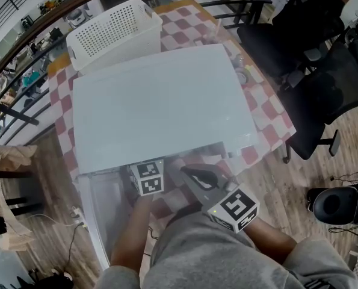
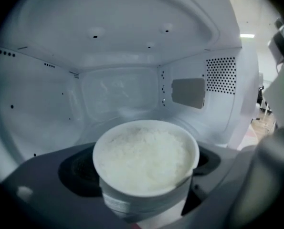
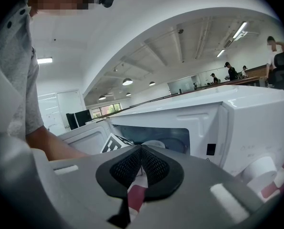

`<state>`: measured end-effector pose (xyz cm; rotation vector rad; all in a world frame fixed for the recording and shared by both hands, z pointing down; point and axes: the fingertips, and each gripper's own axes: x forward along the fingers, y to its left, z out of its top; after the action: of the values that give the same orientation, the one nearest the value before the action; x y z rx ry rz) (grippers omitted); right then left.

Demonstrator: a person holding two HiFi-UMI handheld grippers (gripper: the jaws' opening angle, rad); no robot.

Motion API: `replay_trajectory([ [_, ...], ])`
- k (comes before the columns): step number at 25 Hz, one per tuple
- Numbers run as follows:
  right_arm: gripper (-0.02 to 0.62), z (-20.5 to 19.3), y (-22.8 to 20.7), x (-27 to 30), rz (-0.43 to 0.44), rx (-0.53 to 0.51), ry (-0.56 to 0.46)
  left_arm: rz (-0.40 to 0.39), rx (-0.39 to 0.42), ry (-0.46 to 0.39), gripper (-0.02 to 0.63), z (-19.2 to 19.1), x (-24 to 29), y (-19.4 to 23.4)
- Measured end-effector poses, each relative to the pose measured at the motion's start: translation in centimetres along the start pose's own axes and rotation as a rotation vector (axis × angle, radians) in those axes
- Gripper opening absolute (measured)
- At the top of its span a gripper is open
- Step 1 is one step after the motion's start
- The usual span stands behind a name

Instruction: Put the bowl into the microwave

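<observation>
A white bowl (image 2: 145,161) heaped with rice is held between the jaws of my left gripper (image 2: 142,202), at the mouth of the open white microwave (image 1: 160,104). The microwave's cavity (image 2: 118,94) and its dark turntable lie just beyond the bowl. From the head view only the left gripper's marker cube (image 1: 147,178) shows; its jaws and the bowl are hidden under the microwave's top. My right gripper (image 3: 141,168) is shut with nothing in it. It hovers in front of the microwave (image 3: 227,123), right of the left gripper, and the bowl's rim (image 3: 153,143) shows in the opening.
The microwave's door (image 1: 103,215) stands open at the lower left. The microwave sits on a table with a red-and-white checked cloth (image 1: 266,116). A white slotted basket (image 1: 114,32) stands behind it. Black office chairs (image 1: 323,71) crowd the right side, and a railing runs at the left.
</observation>
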<state>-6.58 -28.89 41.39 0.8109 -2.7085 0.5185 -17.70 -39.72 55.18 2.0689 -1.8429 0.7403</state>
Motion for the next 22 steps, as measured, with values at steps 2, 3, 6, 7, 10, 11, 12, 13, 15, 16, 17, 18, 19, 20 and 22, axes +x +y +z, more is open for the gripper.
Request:
replay_trajectory([
  [2, -0.005, 0.0, 0.0, 0.0, -0.003, 0.001, -0.003, -0.003, -0.005, 0.005, 0.529, 0.0, 0.2, 0.1],
  [3, -0.005, 0.0, 0.0, -0.1, -0.005, 0.003, -0.005, -0.008, -0.006, 0.003, 0.529, 0.0, 0.2, 0.1],
  [6, -0.005, -0.1, 0.1, -0.3, -0.013, 0.007, -0.012, -0.042, -0.004, -0.011, 0.535, 0.4, -0.2, -0.3],
  [7, -0.005, -0.1, 0.1, -0.4, -0.014, 0.006, -0.014, -0.052, -0.007, -0.017, 0.538, 0.5, -0.3, -0.5],
  [10, -0.005, -0.1, 0.1, -0.7, -0.022, 0.004, -0.022, -0.063, -0.027, -0.029, 0.537, 0.5, -0.8, -0.5],
  [11, -0.005, 0.0, 0.0, -0.8, -0.027, 0.003, -0.028, -0.065, -0.031, -0.036, 0.537, 0.5, -1.1, -0.4],
  [12, -0.005, 0.2, -0.2, -0.9, -0.033, 0.002, -0.034, -0.067, -0.036, -0.047, 0.537, 0.6, -1.4, -0.4],
  [13, -0.005, 0.4, -0.4, -1.1, -0.04, 0.0, -0.04, -0.069, -0.04, -0.058, 0.537, 0.8, -1.7, -0.3],
  [15, -0.005, 0.8, -0.9, -1.6, -0.058, -0.006, -0.048, -0.07, -0.05, -0.07, 0.537, 1.0, -2.6, -0.4],
  [16, -0.005, 1.0, -1.2, -2.0, -0.068, -0.008, -0.053, -0.069, -0.055, -0.075, 0.537, 1.0, -3.3, -0.4],
  [17, -0.005, 1.2, -1.5, -2.5, -0.078, -0.01, -0.059, -0.068, -0.058, -0.084, 0.537, 1.1, -4.0, -0.4],
  [18, -0.005, 1.5, -1.8, -3.0, -0.09, -0.013, -0.066, -0.064, -0.061, -0.096, 0.537, 1.2, -4.8, -0.5],
  [19, -0.005, 1.8, -2.1, -3.5, -0.102, -0.016, -0.073, -0.061, -0.067, -0.111, 0.537, 1.4, -5.8, -0.5],
  [20, -0.005, 2.0, -2.5, -4.1, -0.116, -0.018, -0.082, -0.061, -0.078, -0.127, 0.537, 1.5, -6.8, -0.6],
  [22, -0.005, 2.3, -3.2, -5.2, -0.142, -0.012, -0.094, -0.075, -0.116, -0.161, 0.537, 1.7, -8.8, -1.1],
])
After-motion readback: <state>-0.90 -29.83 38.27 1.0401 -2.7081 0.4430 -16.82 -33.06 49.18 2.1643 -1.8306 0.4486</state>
